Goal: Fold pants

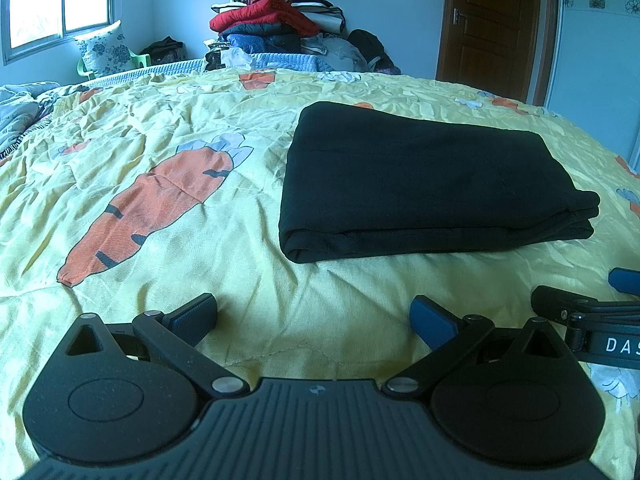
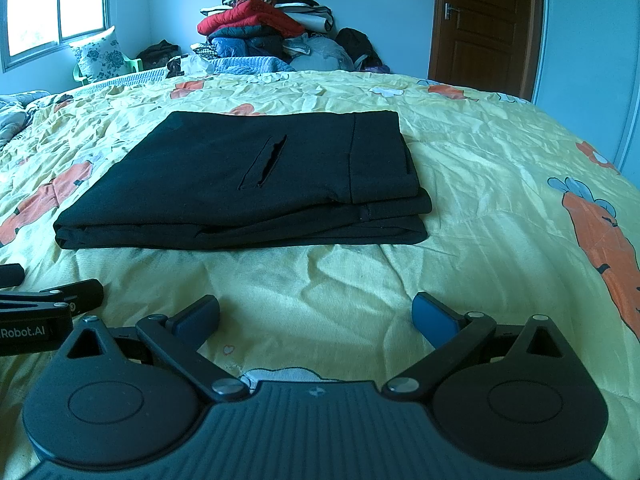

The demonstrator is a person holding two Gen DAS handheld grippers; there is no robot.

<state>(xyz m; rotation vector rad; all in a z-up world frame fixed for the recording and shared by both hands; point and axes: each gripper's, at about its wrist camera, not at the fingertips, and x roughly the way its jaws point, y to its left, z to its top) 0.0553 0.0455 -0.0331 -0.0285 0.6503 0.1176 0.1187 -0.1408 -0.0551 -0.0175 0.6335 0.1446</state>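
1. From the left wrist view, a window (image 1: 60, 4) sits at 10 o'clock, with a flowered pillow (image 1: 105, 50) on a green chair just below it
2. A big orange carrot print (image 1: 152, 208) lies on the yellow bedspread (image 1: 240, 128) at 9 o'clock of the pants
3. The left gripper (image 1: 314, 320) hangs low over the bedspread with its fingers wide apart and nothing between them; its blue pads (image 1: 434, 322) are clear of the cloth ahead
4. The black pants (image 1: 424, 184) lie folded in a flat stacked rectangle on the bedspread, at 1 o'clock of the left gripper and apart from it
5. A pile of clothes (image 1: 276, 20) stands against the far wall at 12 o'clock, and a brown door (image 1: 492, 24) at 2 o'clock
6. Part of the right gripper shows at the 3 o'clock edge of that view, beside the left one
7. From the right wrist view, the pants (image 2: 248, 184) lie at 11 o'clock, a slit pocket (image 2: 264, 162) showing on the top layer, layered edges facing the camera
8. The right gripper (image 2: 316, 318) also has its fingers spread wide, holding nothing, over bare bedspread (image 2: 480, 160) near the pants but not touching them
9. Another carrot print (image 2: 604, 240) lies at 3 o'clock
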